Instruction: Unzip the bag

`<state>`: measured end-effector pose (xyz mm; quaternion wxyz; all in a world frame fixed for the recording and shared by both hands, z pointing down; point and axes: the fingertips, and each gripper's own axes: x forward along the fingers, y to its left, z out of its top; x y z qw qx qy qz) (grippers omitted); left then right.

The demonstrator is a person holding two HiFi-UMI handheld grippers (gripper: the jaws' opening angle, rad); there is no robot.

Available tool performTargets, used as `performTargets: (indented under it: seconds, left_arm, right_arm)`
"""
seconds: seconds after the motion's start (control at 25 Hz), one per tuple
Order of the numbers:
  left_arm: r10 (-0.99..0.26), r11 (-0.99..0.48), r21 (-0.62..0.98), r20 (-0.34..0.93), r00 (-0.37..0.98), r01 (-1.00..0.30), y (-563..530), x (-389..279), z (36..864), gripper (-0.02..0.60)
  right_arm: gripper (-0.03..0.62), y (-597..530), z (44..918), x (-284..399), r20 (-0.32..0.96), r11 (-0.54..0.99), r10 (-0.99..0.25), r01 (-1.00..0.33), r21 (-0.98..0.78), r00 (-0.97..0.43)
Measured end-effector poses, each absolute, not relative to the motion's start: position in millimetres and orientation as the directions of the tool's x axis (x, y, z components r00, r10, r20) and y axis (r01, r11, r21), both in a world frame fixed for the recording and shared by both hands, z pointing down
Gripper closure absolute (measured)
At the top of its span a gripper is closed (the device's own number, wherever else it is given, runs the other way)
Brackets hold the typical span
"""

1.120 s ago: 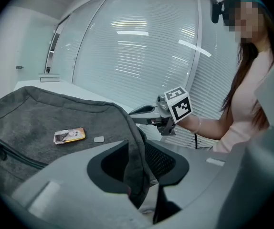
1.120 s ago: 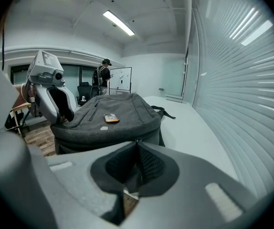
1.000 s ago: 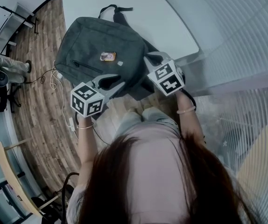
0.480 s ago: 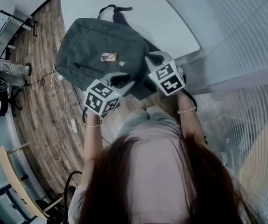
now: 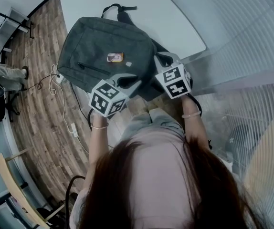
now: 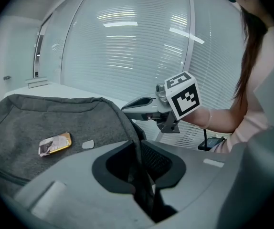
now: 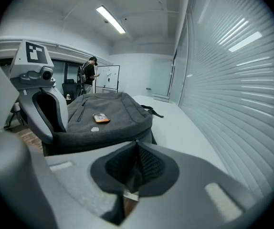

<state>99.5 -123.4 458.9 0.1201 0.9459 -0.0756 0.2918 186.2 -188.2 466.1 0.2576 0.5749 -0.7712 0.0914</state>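
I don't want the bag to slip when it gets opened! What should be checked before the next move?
1. Backpack lies flat on the table: ok.
2. Left gripper holds the bag steady: ok. Its jaws have just been closing, and the bag's near edge sits between them.
3. Right gripper has the zipper pull: cannot tell. Its jaws are together at the bag's edge, but what they pinch is too small to see.
4. The two grippers stay apart: ok, side by side with a gap.
5. Main zipper's path is free: cannot tell, it does not show.
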Motion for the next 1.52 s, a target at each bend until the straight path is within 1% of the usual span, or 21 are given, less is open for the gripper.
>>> performTargets:
  seconds: [0.24, 0.56, 1.12, 1.52]
  left_arm:
    - [-0.030, -0.962, 0.215, 0.530, 0.848, -0.169, -120.4, 97.4, 457.0, 0.531]
    - [0.028, -0.951, 0.281, 0.502, 0.864, -0.132, -120.0, 95.4, 456.9, 0.529]
    - [0.092, -0.927, 0.362, 0.482, 0.871, -0.102, -125.3, 103.0, 459.9, 0.531]
    - [0.118, -0.919, 0.383, 0.484, 0.867, -0.088, -125.7, 103.0, 464.8, 0.534]
  right_arm:
    - [0.582, -191.5, 464.5, 188.8, 0.512, 0.295, -0.840, -0.943, 0.156, -0.179]
    - [0.582, -202.9, 464.2, 193.1, 0.529, 0.316, -0.828, -0.934, 0.166, -0.186]
    - [0.582, -234.6, 467.4, 208.3, 0.530, 0.448, -0.782, -0.887, 0.112, -0.328]
    - [0.582, -254.1, 469.3, 210.6, 0.536, 0.524, -0.747, -0.844, 0.112, -0.393]
